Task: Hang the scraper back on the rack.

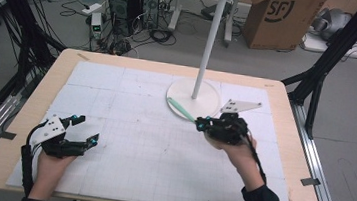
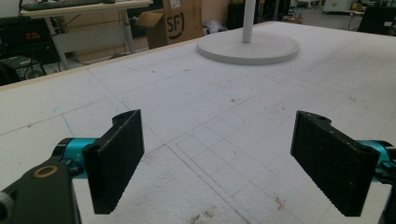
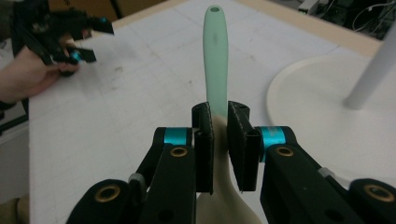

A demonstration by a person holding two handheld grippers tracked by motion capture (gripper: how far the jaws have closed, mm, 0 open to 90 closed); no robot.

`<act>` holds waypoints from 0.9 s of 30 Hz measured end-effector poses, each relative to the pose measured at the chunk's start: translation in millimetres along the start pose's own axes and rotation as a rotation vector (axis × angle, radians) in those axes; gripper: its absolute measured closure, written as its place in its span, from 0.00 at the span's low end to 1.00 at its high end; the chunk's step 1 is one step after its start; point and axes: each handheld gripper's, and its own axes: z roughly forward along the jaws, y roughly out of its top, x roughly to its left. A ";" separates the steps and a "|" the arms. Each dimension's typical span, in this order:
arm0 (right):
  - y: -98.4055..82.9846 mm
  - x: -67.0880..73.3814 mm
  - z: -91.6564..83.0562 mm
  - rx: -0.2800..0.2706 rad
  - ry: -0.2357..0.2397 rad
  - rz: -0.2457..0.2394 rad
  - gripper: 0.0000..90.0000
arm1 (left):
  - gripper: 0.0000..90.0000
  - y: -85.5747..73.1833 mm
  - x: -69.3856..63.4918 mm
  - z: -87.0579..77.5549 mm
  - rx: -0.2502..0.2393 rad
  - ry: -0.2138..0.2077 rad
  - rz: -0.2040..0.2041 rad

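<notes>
A: What's on the left?
B: The left gripper (image 1: 84, 129), jaws wide apart with nothing between them, over the table (image 1: 128, 125).
A: And right?
B: The right gripper (image 1: 203, 123) clamps a green spatula (image 1: 181, 109), just beside the white stand's base (image 1: 207, 91).

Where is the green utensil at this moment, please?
The green utensil is clamped in the right gripper, right of the table's centre in the high view, its handle reaching over the white stand's round base.
</notes>
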 end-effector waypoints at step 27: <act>140.5 -34.0 -160.4 -0.139 -0.172 -0.057 0.91 | 0.20 0.0 0.4 0.1 -0.001 -0.004 -0.001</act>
